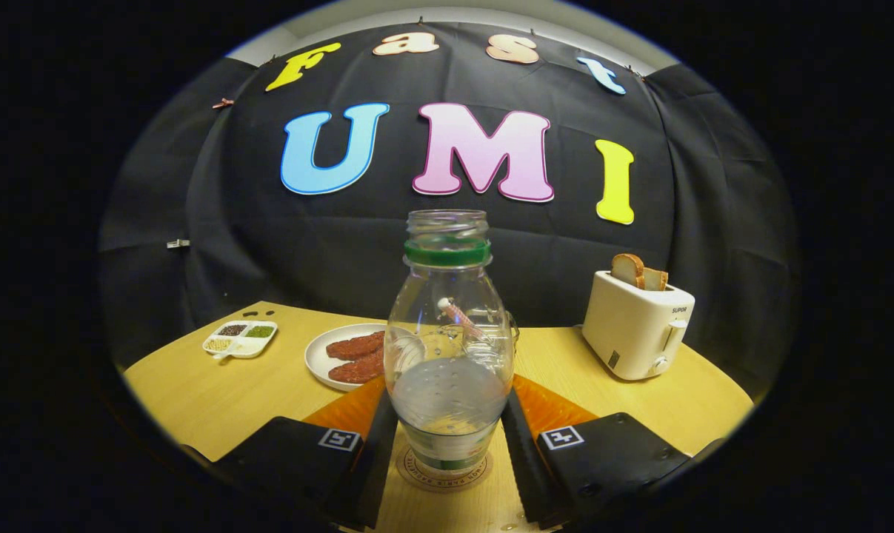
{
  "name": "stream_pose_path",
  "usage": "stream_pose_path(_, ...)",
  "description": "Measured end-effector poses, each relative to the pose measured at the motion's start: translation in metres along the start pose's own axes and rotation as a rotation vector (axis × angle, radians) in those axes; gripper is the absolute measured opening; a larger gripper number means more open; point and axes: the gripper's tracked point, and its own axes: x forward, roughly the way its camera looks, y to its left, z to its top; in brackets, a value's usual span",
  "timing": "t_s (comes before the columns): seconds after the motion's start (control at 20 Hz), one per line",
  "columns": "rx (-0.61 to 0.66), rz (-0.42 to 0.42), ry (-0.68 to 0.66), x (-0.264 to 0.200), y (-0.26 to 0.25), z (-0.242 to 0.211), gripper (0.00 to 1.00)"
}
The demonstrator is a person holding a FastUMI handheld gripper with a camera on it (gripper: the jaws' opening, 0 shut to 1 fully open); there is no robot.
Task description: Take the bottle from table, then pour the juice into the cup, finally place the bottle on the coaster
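Tool [447,437] fingers sit on either side of the clear plastic bottle [448,348] with a green neck ring, low in the centre of the frame; both fingers look to be right against its lower body, though I cannot tell for sure that they press on it. I see the bottle upright, cap off, its base on the round brown coaster [444,468] that lies between the fingers on the yellow wooden tabletop [217,396]. Through the bottle I make out a clear glass cup [484,337] just behind it, with something pale inside that is too blurred to name. Left of centre, beyond the fingers, a white plate [319,355] carries reddish-brown patties. Further left, near the tabletop's edge, sits a white divided tray [241,338] of seeds. At the right, well apart from the bottle, a cream toaster [637,326] holds bread slices. Bare tabletop lies between toaster and bottle and ahead of the left finger; the black cloth wall [269,237] closes the back.
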Motion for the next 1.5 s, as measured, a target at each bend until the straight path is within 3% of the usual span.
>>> stream_pose_path(0.5,0.019,0.003,0.022,0.006,-0.004,-0.01,0.78)
stream_pose_path(0.65,-0.003,-0.015,-0.001,0.001,-0.008,0.001,1.0)
stream_pose_path(0.75,-0.003,-0.019,0.012,-0.006,-0.011,0.0,0.97)
stream_pose_path(1.05,-0.034,-0.002,0.019,-0.052,-0.002,0.011,0.97)
stream_pose_path(1.5,-0.008,-0.026,-0.092,-0.175,0.018,0.103,0.97)
